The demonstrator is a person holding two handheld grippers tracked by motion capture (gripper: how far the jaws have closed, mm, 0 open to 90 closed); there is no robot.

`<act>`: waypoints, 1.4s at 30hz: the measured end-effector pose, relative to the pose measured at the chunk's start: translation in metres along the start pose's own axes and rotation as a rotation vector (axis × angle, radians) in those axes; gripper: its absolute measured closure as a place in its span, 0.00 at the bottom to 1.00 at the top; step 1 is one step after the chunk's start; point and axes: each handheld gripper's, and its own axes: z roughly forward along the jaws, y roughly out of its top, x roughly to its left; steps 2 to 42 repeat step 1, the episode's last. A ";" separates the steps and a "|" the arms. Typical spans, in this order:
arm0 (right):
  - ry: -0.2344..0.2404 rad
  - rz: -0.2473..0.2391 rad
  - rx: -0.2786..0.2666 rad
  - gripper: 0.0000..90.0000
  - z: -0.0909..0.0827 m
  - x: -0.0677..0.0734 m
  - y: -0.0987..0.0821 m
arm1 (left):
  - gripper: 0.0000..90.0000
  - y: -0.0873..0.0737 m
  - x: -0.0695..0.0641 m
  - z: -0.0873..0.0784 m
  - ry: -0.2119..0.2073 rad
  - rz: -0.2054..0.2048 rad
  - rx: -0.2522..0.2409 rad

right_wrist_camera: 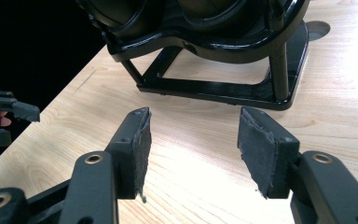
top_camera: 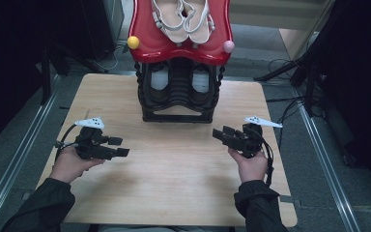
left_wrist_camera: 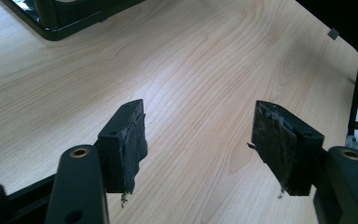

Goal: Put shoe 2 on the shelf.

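A two-tier shoe rack (top_camera: 178, 96) stands at the far middle of the wooden table (top_camera: 174, 183). Its red top shelf (top_camera: 149, 46) holds a pair of white sandals (top_camera: 182, 19). A pair of dark shoes (top_camera: 159, 79) sits on the black lower tier. My left gripper (top_camera: 118, 146) hovers over the table's left side, open and empty, jaws pointing right; in the left gripper view (left_wrist_camera: 199, 109) bare wood lies between the pads. My right gripper (top_camera: 220, 134) is open and empty at the right, pointing left toward the rack's base (right_wrist_camera: 223, 93). The right gripper view (right_wrist_camera: 194, 114) also catches the left gripper (right_wrist_camera: 4, 116) at far left.
A yellow knob (top_camera: 133, 42) and a pink knob (top_camera: 228, 46) sit on the red shelf's front corners. Metal floor rails (top_camera: 323, 154) run along both sides of the table, with cables (top_camera: 285, 104) and dark stands on the right. Open wood lies between the two grippers.
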 end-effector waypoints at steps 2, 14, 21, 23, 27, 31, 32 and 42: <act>0.000 0.001 0.003 0.50 0.000 0.000 -0.001 | 0.37 0.000 0.000 0.000 0.000 0.000 0.000; 0.000 0.001 0.003 0.50 0.000 0.000 -0.001 | 0.37 0.000 0.000 0.000 0.000 0.000 0.000; 0.000 0.001 0.003 0.50 0.000 0.000 -0.001 | 0.37 0.000 0.000 0.000 0.000 0.000 0.000; 0.000 0.001 0.003 0.50 0.000 0.000 -0.001 | 0.37 0.000 0.000 0.000 0.000 0.000 0.000; 0.000 0.001 0.003 0.50 0.000 0.000 -0.001 | 0.37 0.000 0.000 0.000 0.000 0.000 0.000; 0.000 0.001 0.003 0.50 0.000 0.000 -0.001 | 0.37 0.000 0.000 0.000 0.000 0.000 0.000; 0.000 0.001 0.003 0.50 0.000 0.000 -0.001 | 0.37 0.000 0.000 0.000 0.000 0.000 0.000; 0.000 0.001 0.003 0.50 0.000 0.000 -0.001 | 0.37 0.000 0.000 0.000 0.000 0.000 0.000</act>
